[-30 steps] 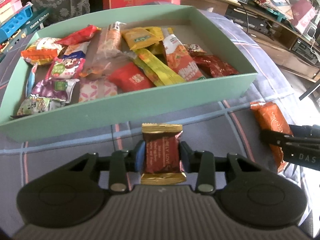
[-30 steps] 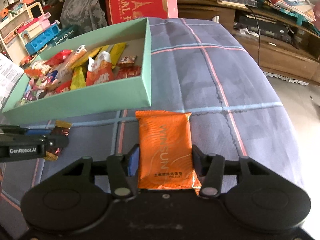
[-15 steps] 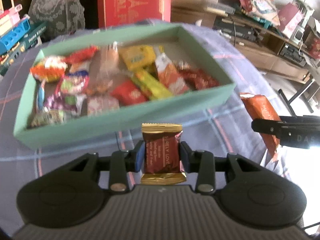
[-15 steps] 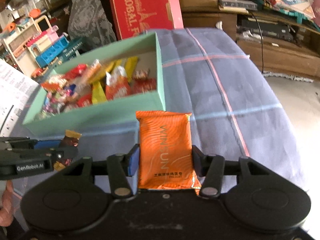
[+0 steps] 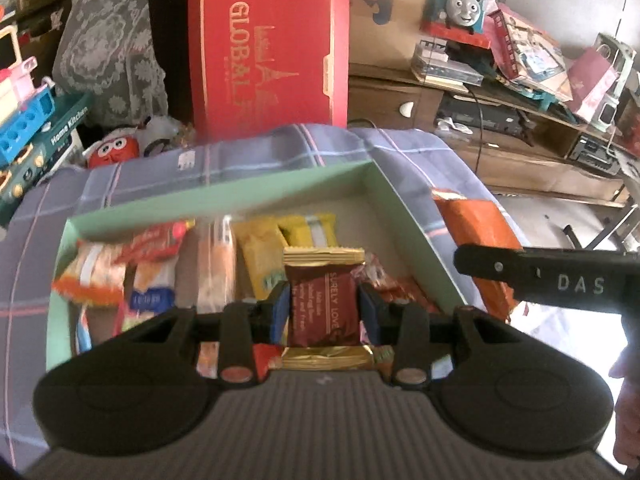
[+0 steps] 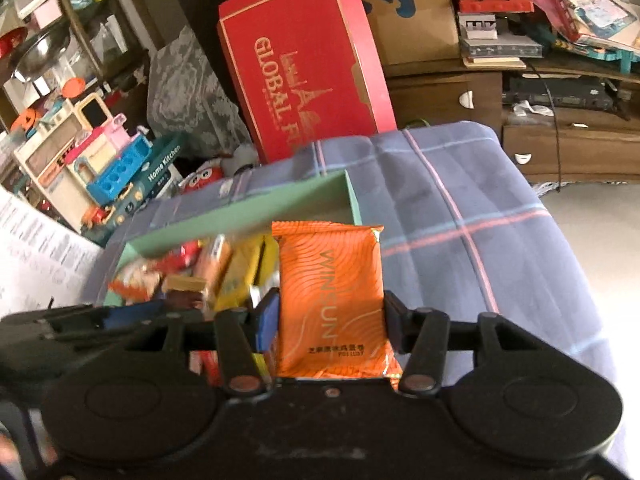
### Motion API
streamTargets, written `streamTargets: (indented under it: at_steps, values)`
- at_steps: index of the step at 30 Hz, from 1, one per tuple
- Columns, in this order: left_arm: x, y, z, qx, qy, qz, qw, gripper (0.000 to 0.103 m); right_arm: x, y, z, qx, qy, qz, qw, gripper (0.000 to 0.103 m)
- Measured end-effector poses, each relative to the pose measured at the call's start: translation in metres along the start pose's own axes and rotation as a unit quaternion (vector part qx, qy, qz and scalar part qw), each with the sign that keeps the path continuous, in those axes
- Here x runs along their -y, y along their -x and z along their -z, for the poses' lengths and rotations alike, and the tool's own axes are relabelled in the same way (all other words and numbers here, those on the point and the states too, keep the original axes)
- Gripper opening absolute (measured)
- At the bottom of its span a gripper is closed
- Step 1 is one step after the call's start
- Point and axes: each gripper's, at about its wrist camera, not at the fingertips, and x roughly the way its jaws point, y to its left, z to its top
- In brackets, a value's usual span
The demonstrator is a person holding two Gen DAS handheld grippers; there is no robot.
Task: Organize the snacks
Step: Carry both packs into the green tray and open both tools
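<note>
The left tongs (image 5: 323,311) are drawn in narrow, their blue pads clamped on the two long sides of a small dark-red snack bar with crimped gold ends (image 5: 322,304). The bar's long axis runs straight ahead along the fingers, one gold end toward the camera and the other pointing away, and it hangs above the open mint-green cardboard box (image 5: 404,212), over the loose packets inside.

The right tongs (image 6: 330,318) stand about half open, gripping a flat orange foil packet (image 6: 330,300) by its long edges. This packet also points lengthwise away from the camera, its print running along that axis, and it hangs over the box's right-hand end, near the corner of the wall (image 6: 354,200).

The left view looks down into the box and shows the yellow packets (image 5: 280,248), orange-and-white packets and red ones lying there, with the right tongs and their orange packet coming in from the right edge. The right view shows instead the bare plaid purple-blue cloth (image 6: 460,216) covering the desk beside the box, and the left tongs as a dark blurred shape at the lower left.
</note>
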Motion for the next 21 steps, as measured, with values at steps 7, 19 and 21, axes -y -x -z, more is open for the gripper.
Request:
streamTargets:
  at_steps: [7, 19, 21]
  values:
    - [-0.006, -0.046, -0.031, -0.016, -0.005, -0.013, 0.9998, 0.037, -0.007, -0.052, -0.038, -0.018, -0.005, -0.007, 1.000, 0.052]
    - [-0.019, -0.097, -0.055, -0.033, 0.002, -0.020, 0.9992, 0.037, -0.014, -0.106, -0.056, -0.040, 0.002, -0.012, 0.999, 0.053]
    - [-0.019, -0.102, -0.058, -0.032, 0.001, -0.023, 0.9992, 0.039, -0.014, -0.110, -0.058, -0.040, 0.000, -0.008, 0.999, 0.058]
